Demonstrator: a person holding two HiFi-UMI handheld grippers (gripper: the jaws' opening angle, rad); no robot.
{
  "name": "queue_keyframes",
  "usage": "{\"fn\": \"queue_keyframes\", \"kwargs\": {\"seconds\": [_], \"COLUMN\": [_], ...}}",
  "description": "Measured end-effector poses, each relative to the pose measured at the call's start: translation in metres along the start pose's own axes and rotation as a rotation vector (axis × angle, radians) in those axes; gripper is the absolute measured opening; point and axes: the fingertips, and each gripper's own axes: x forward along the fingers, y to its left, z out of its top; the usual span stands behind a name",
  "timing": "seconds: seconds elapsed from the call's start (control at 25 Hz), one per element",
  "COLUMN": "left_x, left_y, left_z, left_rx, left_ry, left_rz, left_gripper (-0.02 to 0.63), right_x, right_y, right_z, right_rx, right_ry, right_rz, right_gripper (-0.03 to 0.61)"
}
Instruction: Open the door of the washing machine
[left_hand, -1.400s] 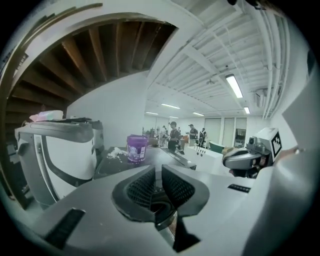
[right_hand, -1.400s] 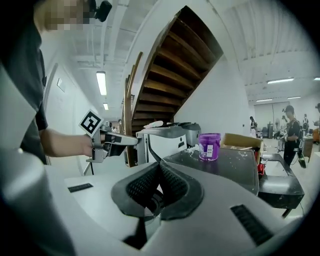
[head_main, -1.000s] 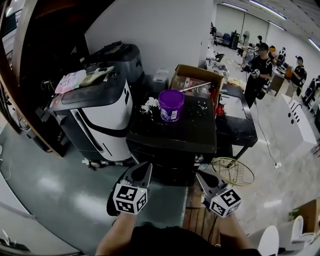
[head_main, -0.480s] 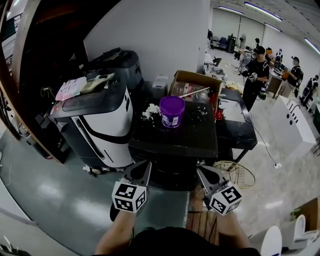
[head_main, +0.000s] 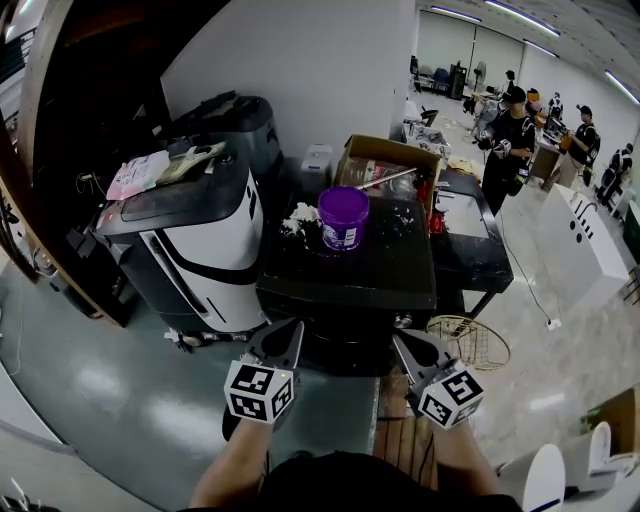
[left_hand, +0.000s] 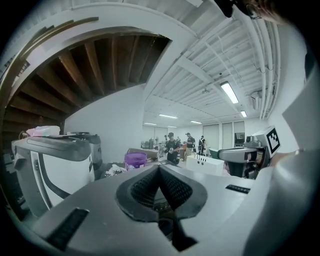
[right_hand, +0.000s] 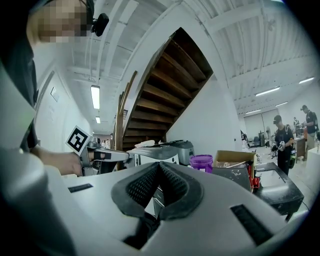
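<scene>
Here, left gripper and right gripper clench empty, ribbed black pads meeting.

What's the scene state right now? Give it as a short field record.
left gripper: shut, empty, held short of the black machine
right gripper: shut, empty, beside the left one
black machine: directly ahead; door state not visible
on its top: purple bucket, white scraps
to its left: white-and-black appliance with papers on it
behind: open cardboard box
</scene>
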Motion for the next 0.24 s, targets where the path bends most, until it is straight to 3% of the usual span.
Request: {"fn": "queue_keyframes", "kwargs": {"seconds": [0.24], "left_x": [-0.0035], "left_y": [0.0015], "left_z": [-0.0076], "left_rx": [-0.023], "left_ry": [0.006], "left_rz": [-0.002], "left_gripper": [0.018], "right_x": [-0.0016], "right_y": [0.0035], "right_z": [-0.0013], "right_rx": [-0.001], "right_ry": [-0.004], "right_rz": [0.005], "right_gripper": [0.015]}}
